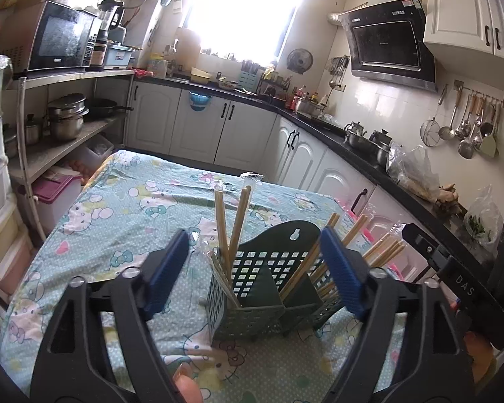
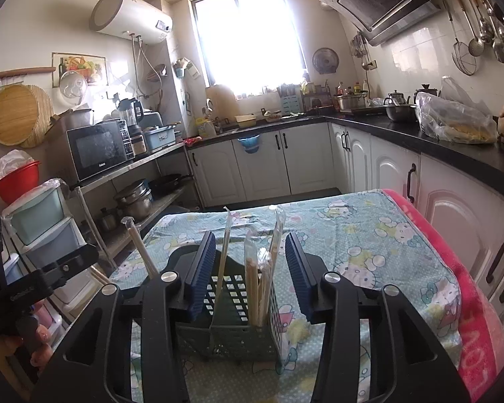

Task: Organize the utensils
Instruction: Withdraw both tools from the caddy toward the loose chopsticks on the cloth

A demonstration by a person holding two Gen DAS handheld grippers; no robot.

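Observation:
A dark green slotted utensil holder (image 1: 262, 288) stands on the cartoon-print tablecloth (image 1: 134, 208). Several wooden chopsticks (image 1: 233, 231) stand in its left compartment and more (image 1: 352, 235) lean out of the right side, some in clear wrappers. My left gripper (image 1: 255, 268) is open and empty, its blue pads either side of the holder. In the right wrist view the same holder (image 2: 238, 315) holds wrapped chopsticks (image 2: 262, 268). My right gripper (image 2: 250, 272) is open and empty, just in front of the holder. The other gripper's body (image 2: 23, 285) shows at the left.
A metal shelf (image 1: 67, 124) with a microwave (image 1: 60, 37) and pots stands left of the table. White cabinets under a black counter (image 1: 369, 147) run behind and to the right. A pink towel (image 2: 477, 309) covers the table's right edge. Plastic drawers (image 2: 40, 225) stand at the left.

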